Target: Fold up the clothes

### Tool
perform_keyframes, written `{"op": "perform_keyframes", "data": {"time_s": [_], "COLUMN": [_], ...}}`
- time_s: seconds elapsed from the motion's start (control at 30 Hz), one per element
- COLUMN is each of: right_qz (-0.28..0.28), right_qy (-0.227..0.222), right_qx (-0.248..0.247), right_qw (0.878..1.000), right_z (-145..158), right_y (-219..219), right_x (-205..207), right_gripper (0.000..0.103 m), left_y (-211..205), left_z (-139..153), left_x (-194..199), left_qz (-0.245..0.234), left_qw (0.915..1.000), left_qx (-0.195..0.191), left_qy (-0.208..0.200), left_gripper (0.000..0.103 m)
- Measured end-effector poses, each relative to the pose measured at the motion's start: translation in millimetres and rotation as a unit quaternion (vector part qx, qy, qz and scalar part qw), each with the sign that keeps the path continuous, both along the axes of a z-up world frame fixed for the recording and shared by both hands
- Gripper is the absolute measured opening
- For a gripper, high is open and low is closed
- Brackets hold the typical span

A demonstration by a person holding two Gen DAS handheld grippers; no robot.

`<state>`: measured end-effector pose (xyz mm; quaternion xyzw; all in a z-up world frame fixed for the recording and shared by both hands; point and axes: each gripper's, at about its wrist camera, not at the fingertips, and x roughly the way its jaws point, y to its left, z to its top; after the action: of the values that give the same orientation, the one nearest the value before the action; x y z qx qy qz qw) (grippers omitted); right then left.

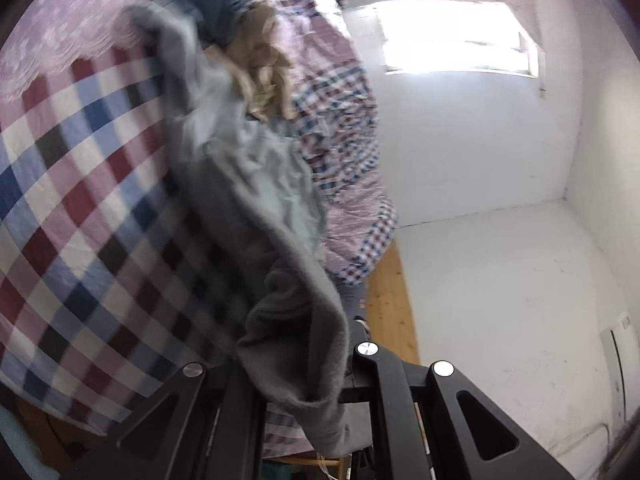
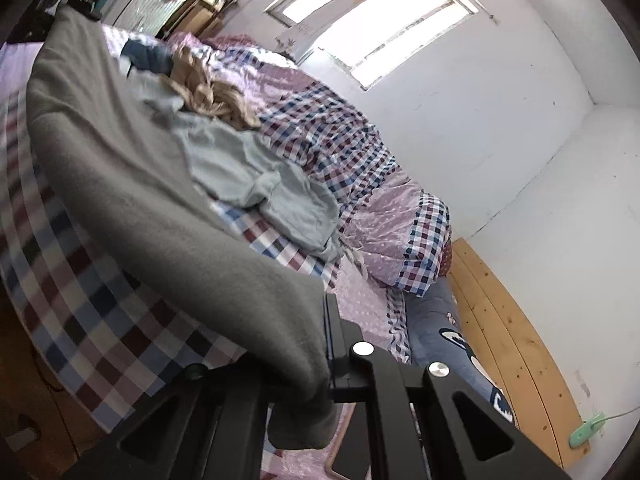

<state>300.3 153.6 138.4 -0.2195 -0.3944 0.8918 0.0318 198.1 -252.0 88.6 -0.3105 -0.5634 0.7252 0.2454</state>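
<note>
Holding up a big soft grey fleece garment (image 2: 132, 184), both grippers are pinching it, one at each end. The left gripper (image 1: 308, 392) is closing its fingers on a bunched grey edge, and the right gripper (image 2: 316, 376) is clamping another edge. The cloth is hanging stretched above the checked red, white and blue bed sheet (image 1: 80, 184), near the bed's foot edge. A crumpled pale green shirt (image 2: 256, 184) and a tan cloth heap (image 2: 208, 96) are lying behind. It looks like a spreading or folding step; next, keeping the cloth taut and level matters.
</note>
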Motion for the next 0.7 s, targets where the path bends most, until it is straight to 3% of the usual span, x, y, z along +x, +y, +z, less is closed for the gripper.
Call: {"op": "perform_keyframes", "data": {"time_s": [0.2, 0.33, 0.47, 0.6, 0.7], "right_qz": [0.005, 0.007, 0.011, 0.009, 0.003], "right_qy": [0.020, 0.020, -0.026, -0.084, -0.103], "right_qx": [-0.010, -0.034, -0.068, -0.092, -0.092], "right_qw": [1.000, 0.999, 0.997, 0.992, 0.990], "right_z": [65, 108, 117, 90, 66], "right_y": [2, 3, 5, 13, 15], "right_x": [38, 54, 37, -6, -43], "right_gripper": [0.005, 0.005, 0.005, 0.005, 0.005], "left_y": [-5, -10, -12, -13, -9], "left_z": [71, 110, 94, 77, 43], "left_x": [34, 49, 31, 12, -16], "left_qz": [-0.005, -0.006, -0.003, 0.000, 0.010], "left_qw": [0.9975, 0.9954, 0.9981, 0.9997, 0.9995], "left_qx": [0.012, 0.019, 0.014, 0.009, -0.017], "left_qy": [0.069, 0.094, 0.059, 0.023, -0.025], "left_gripper": [0.007, 0.007, 0.007, 0.007, 0.007]}}
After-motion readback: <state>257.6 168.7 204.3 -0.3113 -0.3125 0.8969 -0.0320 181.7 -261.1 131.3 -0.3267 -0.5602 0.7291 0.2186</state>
